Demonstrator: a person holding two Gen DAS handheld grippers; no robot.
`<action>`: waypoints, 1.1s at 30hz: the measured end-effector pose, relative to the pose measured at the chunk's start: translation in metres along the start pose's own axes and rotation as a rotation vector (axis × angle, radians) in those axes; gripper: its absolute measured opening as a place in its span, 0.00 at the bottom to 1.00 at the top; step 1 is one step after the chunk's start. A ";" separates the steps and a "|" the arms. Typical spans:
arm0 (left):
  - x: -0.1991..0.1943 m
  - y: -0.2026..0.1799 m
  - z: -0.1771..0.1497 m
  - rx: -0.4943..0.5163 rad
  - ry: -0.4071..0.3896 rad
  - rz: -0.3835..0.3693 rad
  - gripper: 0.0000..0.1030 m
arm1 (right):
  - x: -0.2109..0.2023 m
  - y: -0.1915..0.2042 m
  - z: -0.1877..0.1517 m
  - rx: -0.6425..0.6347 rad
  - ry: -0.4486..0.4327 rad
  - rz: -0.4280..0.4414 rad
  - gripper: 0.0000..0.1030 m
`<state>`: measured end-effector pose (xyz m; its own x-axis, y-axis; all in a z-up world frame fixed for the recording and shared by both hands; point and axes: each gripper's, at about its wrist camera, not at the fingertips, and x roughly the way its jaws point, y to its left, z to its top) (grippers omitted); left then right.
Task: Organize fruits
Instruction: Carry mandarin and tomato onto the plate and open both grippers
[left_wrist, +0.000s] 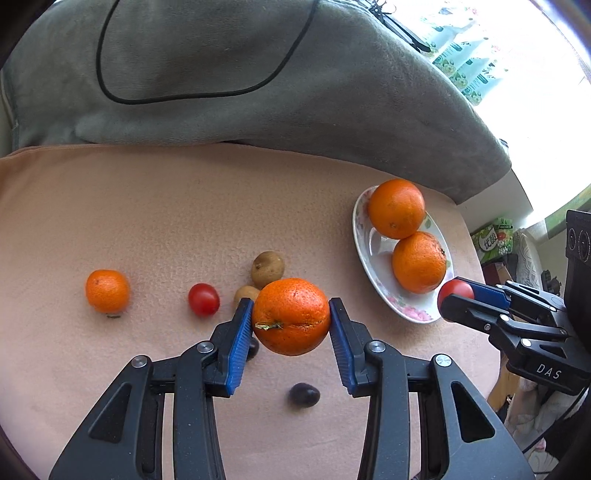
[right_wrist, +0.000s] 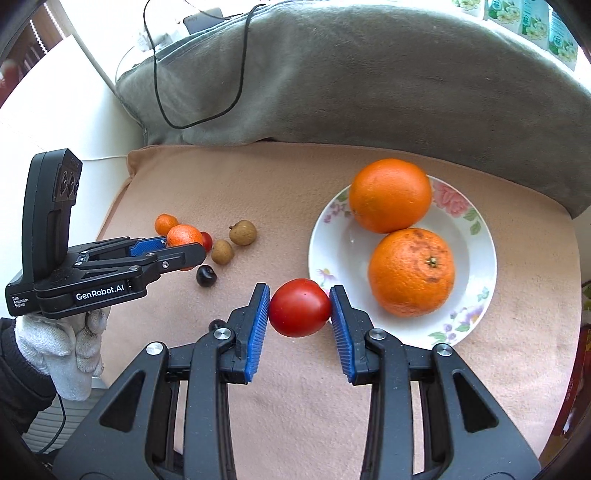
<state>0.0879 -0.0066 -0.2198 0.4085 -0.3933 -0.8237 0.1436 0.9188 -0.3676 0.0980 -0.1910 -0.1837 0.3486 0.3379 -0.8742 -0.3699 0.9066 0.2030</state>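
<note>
Above the peach fleece cloth, the left gripper clamps a small round orange mandarin and the right gripper clamps a round red tomato (blue pads pressed on both sides). Beyond, the floral white china plate holds two large oranges.

Strong daylight is pouring in from the window at the upper right, blowing it out to white, while soft shadows are falling under the fruit and fisheye distortion is bending and darkening both views' edges
</note>
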 end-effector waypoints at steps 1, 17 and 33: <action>0.002 -0.004 0.001 0.006 0.001 -0.003 0.38 | -0.003 -0.006 0.001 0.006 -0.004 -0.004 0.34; 0.038 -0.069 0.020 0.077 0.014 -0.036 0.38 | -0.022 -0.084 0.010 0.076 -0.043 -0.066 0.34; 0.064 -0.095 0.030 0.109 0.039 -0.022 0.38 | -0.006 -0.132 0.016 0.123 -0.030 -0.073 0.34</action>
<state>0.1274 -0.1187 -0.2250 0.3691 -0.4124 -0.8329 0.2505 0.9072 -0.3381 0.1583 -0.3085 -0.1980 0.3973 0.2761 -0.8752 -0.2349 0.9525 0.1939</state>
